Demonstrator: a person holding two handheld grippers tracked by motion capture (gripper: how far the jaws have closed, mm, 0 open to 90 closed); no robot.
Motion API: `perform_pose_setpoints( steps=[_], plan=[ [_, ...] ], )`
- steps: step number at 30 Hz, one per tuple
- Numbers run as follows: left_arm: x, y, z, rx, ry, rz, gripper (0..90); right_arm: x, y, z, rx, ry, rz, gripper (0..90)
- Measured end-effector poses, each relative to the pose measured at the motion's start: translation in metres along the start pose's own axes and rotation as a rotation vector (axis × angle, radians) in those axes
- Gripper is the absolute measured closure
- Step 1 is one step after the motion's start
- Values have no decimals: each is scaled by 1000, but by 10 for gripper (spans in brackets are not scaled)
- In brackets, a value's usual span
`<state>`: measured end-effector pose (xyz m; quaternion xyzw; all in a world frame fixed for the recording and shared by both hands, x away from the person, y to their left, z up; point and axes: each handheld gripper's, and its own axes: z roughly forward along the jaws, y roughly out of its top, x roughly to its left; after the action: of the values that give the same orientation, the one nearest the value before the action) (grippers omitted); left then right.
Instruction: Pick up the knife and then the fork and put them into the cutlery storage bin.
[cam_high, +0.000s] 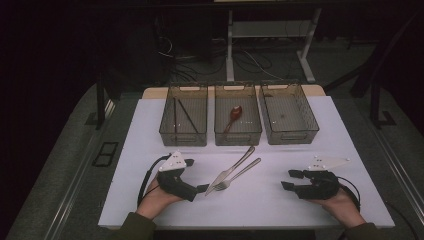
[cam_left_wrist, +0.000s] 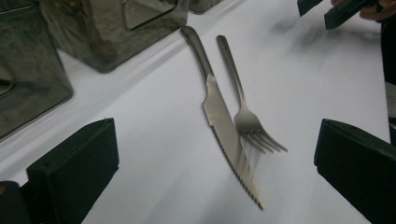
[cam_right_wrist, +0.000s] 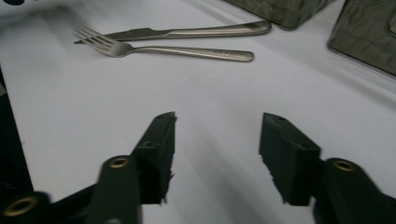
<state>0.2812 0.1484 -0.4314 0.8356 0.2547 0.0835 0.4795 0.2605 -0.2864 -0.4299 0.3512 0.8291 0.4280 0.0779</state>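
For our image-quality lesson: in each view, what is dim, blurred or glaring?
High view: room dark, white table lit. Left gripper view: knife and fork fairly sharp, bins soft. Right gripper view: jaws blurred at the bottom, fork clearer.

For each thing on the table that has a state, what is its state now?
Left gripper: open, nothing between its jaws, near the knife tip.
Right gripper: open, holds nothing.
Knife: flat on the table, not gripped.
Fork: flat beside the knife, not gripped.
Left bin: holds dark sticks.
Middle bin: holds a spoon.
Right bin: looks empty.
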Motion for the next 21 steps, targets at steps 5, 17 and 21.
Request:
perform_pose_setpoints(
  steps=[5, 17, 21],
  plan=[
    [0, -7, -8, -20, 4, -17, 0, 1, 11, 5, 0, -3, -20, 632],
    [-2, -10, -5, -6, -4, -25, 0, -6, 42, 29, 50, 17, -28, 880],
    [-1, -9, -4, -9, -20, -30, 0, -8, 52, 38, 49, 39, -28, 887]
  ],
)
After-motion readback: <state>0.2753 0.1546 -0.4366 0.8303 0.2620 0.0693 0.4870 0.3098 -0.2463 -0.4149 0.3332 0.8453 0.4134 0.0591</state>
